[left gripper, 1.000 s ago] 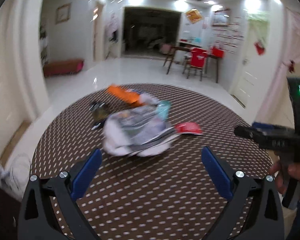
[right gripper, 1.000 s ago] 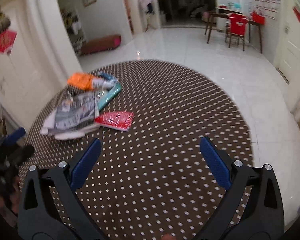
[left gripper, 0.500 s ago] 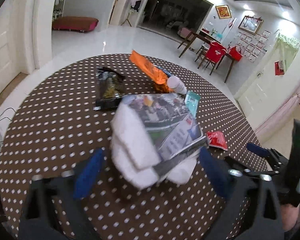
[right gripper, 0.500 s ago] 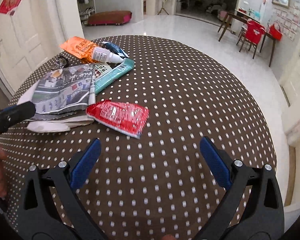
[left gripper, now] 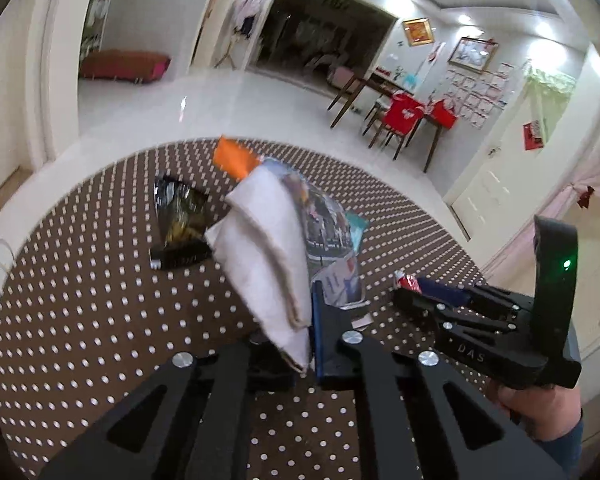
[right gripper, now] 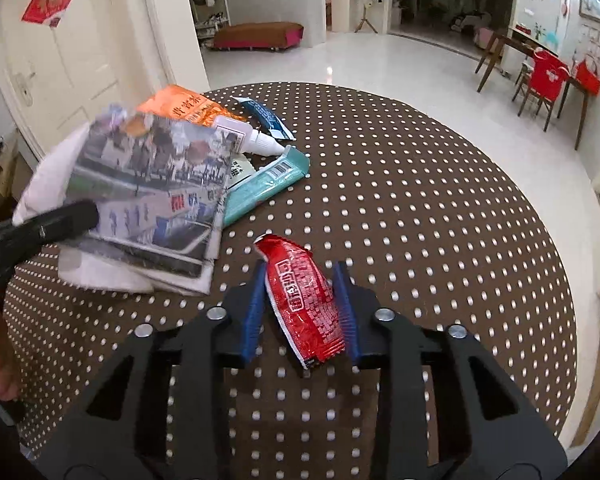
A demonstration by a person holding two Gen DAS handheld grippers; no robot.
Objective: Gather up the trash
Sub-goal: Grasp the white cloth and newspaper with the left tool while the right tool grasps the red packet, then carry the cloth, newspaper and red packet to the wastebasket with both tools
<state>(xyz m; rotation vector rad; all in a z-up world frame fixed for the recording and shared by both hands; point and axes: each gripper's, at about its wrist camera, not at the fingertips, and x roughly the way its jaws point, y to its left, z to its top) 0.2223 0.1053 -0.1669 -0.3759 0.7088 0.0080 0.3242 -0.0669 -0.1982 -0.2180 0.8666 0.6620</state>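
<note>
My left gripper point(left gripper: 306, 336) is shut on a folded newspaper point(left gripper: 272, 248) and holds it tilted up off the round dotted table point(left gripper: 80, 280); the newspaper also shows in the right wrist view point(right gripper: 140, 196). My right gripper point(right gripper: 300, 308) has closed around a red snack wrapper point(right gripper: 304, 300), its blue pads touching both sides. An orange packet point(right gripper: 180, 110), a white glue bottle point(right gripper: 252, 136), a teal wrapper point(right gripper: 268, 184) and a dark blue sachet point(right gripper: 268, 116) lie on the table behind. A black wrapper point(left gripper: 178, 216) lies to the left.
The table edge curves round on all sides, with white tiled floor beyond. A dining table with red-covered chairs point(left gripper: 404, 120) stands far right. A red bench point(right gripper: 258, 36) stands by the far wall. A door point(right gripper: 52, 92) is close at the left.
My left gripper closed on the newspaper and lifted it off the table. My right gripper moved forward to the red wrapper and closed on it.
</note>
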